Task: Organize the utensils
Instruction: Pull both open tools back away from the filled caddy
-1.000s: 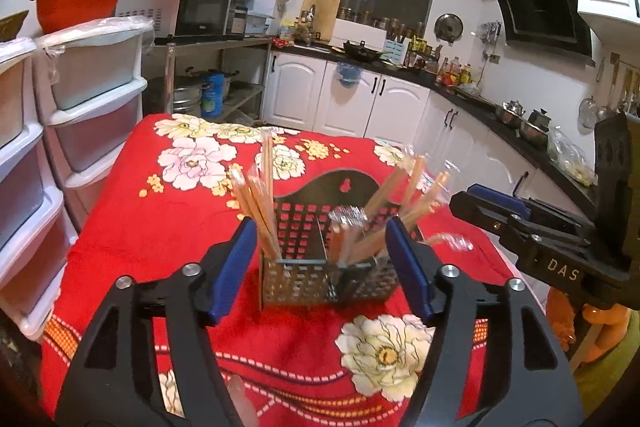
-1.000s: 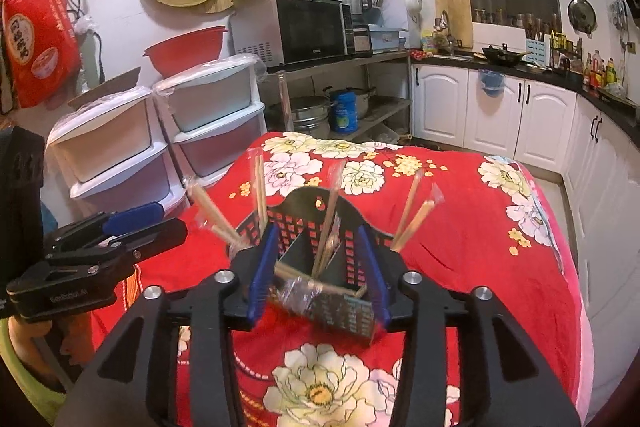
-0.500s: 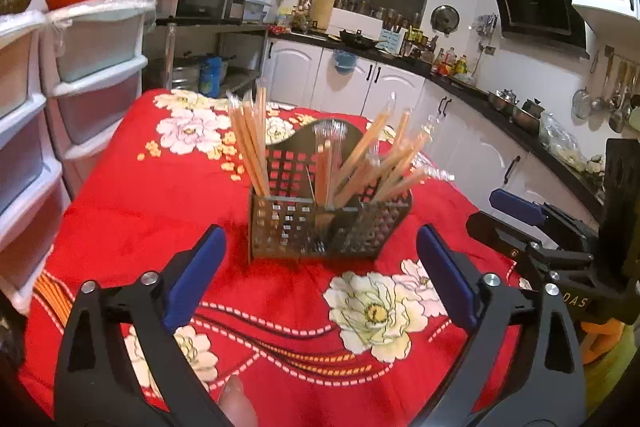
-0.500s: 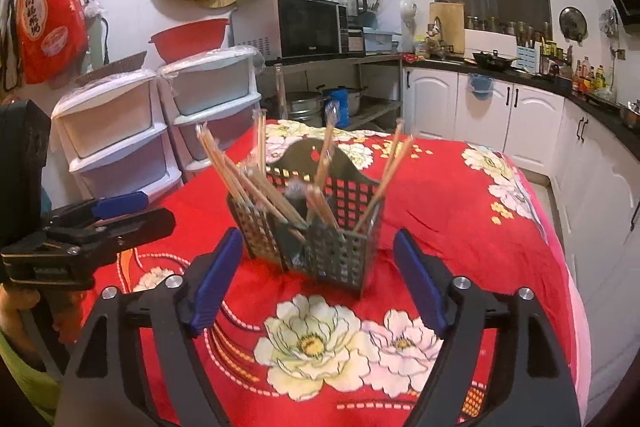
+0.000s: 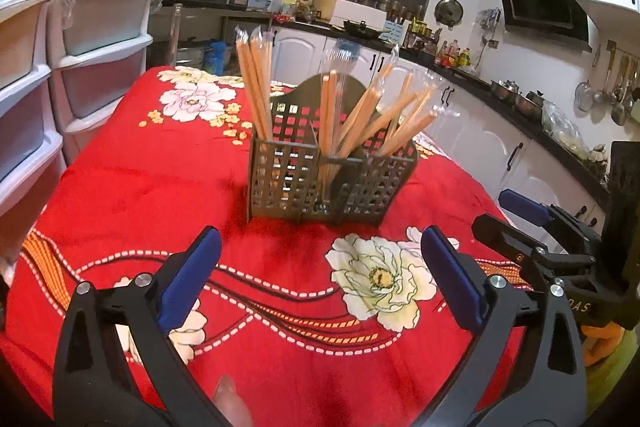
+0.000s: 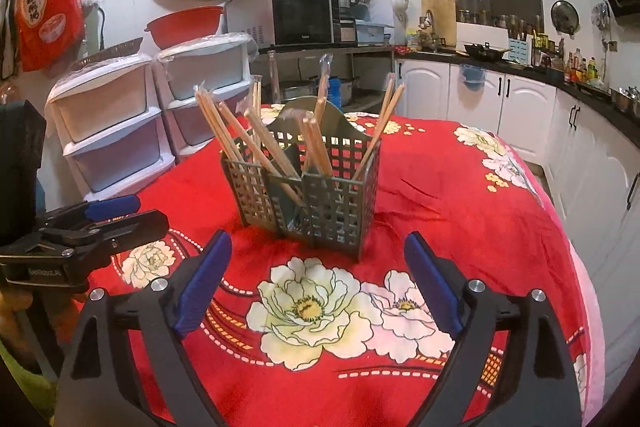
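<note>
A grey lattice utensil basket [image 5: 320, 183] stands upright on the red floral tablecloth [image 5: 140, 187]; it also shows in the right wrist view [image 6: 308, 199]. Several wrapped wooden chopsticks [image 5: 256, 83] stick out of its compartments, as the right wrist view [image 6: 256, 143] also shows. My left gripper [image 5: 320, 263] is open and empty, well in front of the basket. My right gripper [image 6: 318, 267] is open and empty, also short of the basket. The right gripper appears at the right of the left wrist view [image 5: 528, 223], and the left gripper at the left of the right wrist view [image 6: 108, 215].
White plastic drawer units [image 6: 116, 135] stand beside the table on the left. White kitchen cabinets [image 6: 520, 115] and a dark counter run along the back and right. A microwave [image 6: 296, 15] sits on a shelf behind.
Both grippers have opened, let go of the basket and pulled back from it. The basket now stands alone on the cloth.
</note>
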Action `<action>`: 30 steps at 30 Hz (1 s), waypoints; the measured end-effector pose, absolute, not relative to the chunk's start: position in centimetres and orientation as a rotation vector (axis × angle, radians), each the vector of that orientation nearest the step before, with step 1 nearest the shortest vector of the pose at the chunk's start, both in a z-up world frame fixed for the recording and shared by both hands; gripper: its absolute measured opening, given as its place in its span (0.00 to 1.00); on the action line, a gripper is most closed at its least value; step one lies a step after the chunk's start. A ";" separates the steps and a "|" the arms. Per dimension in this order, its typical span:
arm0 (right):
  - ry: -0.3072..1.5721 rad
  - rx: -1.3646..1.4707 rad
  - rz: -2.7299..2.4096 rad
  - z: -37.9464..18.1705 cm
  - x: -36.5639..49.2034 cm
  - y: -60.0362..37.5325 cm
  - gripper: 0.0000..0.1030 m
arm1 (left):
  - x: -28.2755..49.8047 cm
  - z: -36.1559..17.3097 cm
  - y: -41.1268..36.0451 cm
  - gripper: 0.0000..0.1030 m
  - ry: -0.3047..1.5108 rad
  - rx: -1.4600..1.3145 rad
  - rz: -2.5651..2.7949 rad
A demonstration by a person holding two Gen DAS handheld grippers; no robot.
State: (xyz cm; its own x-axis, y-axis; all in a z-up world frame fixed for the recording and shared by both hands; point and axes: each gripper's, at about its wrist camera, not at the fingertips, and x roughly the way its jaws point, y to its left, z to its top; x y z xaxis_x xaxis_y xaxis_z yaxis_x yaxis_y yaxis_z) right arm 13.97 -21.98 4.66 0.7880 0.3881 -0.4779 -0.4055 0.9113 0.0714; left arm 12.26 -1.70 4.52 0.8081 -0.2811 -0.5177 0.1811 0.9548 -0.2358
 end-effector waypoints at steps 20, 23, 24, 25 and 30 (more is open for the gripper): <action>0.445 0.012 0.330 0.5 12.9 -22.9 0.84 | 11.9 0.6 -1.0 0.89 0.529 -0.181 -0.140; 0.418 0.009 0.307 0.1 12.6 -22.9 0.84 | 11.7 0.5 -0.8 0.89 0.504 -0.175 -0.131; 0.411 0.004 0.298 0.0 12.6 -22.9 0.86 | 11.7 0.5 -0.8 0.89 0.497 -0.171 -0.127; 0.398 -0.007 0.285 -0.1 12.5 -22.8 0.88 | 11.6 0.5 -0.8 0.89 0.487 -0.165 -0.123; 0.354 -0.027 0.272 -0.3 12.2 -22.6 0.93 | 11.4 0.6 -1.0 0.89 0.447 -0.149 -0.108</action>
State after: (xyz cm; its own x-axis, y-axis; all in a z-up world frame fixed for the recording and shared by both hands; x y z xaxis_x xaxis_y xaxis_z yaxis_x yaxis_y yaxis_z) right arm 12.17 -22.59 -0.30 0.9021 0.2580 -0.3458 -0.2675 0.9633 0.0210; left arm 11.38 -0.98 0.55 0.8964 -0.1363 -0.4217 0.0710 0.9834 -0.1668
